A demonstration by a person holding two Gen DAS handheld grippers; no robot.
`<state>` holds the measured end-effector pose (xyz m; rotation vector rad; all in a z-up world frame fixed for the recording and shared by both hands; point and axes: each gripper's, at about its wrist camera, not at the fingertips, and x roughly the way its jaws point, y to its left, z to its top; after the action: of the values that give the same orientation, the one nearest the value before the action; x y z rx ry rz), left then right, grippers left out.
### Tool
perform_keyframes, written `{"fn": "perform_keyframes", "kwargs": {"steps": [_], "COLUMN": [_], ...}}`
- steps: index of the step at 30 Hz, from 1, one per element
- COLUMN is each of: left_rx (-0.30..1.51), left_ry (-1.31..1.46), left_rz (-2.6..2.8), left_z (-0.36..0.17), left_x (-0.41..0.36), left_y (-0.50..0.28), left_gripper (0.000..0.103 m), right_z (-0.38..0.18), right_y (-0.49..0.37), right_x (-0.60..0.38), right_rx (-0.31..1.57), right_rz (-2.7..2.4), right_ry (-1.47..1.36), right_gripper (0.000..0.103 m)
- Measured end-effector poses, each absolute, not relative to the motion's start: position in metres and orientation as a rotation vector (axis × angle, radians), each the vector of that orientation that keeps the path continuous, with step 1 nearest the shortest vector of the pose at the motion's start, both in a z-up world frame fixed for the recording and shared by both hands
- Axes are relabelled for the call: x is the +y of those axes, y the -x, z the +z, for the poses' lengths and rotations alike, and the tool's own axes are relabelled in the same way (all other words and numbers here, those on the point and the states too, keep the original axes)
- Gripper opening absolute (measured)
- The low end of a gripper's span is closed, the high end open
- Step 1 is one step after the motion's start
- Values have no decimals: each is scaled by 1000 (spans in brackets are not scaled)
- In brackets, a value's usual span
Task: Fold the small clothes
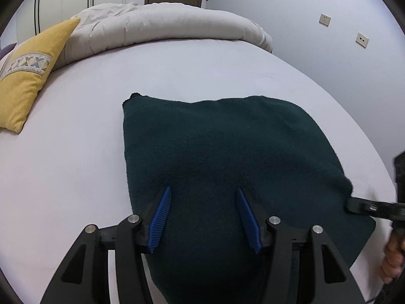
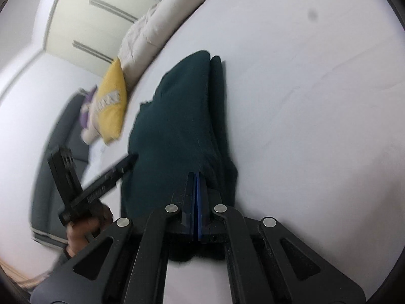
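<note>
A dark green cloth (image 1: pixel 227 147) lies folded on the white bed sheet (image 1: pixel 76 152). My left gripper (image 1: pixel 203 193) is open, its blue pads spread above the cloth's near part, holding nothing. My right gripper (image 2: pixel 197 177) is shut on the cloth's (image 2: pixel 177 126) edge and lifts that side a little; in the left wrist view its finger (image 1: pixel 367 206) sits at the cloth's right edge. In the right wrist view the left gripper (image 2: pixel 121 167) reaches the cloth's left side.
A yellow cushion (image 1: pixel 27 76) lies at the far left of the bed. A rolled beige duvet (image 1: pixel 164 25) runs along the bed's far end. A wall with sockets (image 1: pixel 325 20) stands to the right. A wardrobe (image 2: pixel 101 12) shows behind.
</note>
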<state>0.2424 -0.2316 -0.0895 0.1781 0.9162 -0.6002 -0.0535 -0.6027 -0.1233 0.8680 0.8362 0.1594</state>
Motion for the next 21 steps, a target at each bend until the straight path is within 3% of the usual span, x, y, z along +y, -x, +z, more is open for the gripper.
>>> {"fn": "perform_keyframes", "kwargs": {"steps": [4,9,10,16,21], "left_rx": [910,912,910,898,896], "left_ry": [-210,-212,-217,-226,-225], "left_rz": [-585,-579,-578,-579,-583], "left_z": [-91,-92,-92,-94,-95], "left_x": [-237,-238,-238,-240,-241], "left_y": [-241,-241,-240,-237,-235], "left_gripper": [58,58,58,58,58], "right_z": [-91,-134,-145,-157,-132], "right_y": [65,59,66,91,89], "right_x": [-582,-574,-582,-610,-612], "right_rx": [773,982,965,910,934], "right_rz": [312,233,249,227,166], "right_ry": [-840,-802,-849,-922,-868], "right_gripper": [8,4,0,0,0]}}
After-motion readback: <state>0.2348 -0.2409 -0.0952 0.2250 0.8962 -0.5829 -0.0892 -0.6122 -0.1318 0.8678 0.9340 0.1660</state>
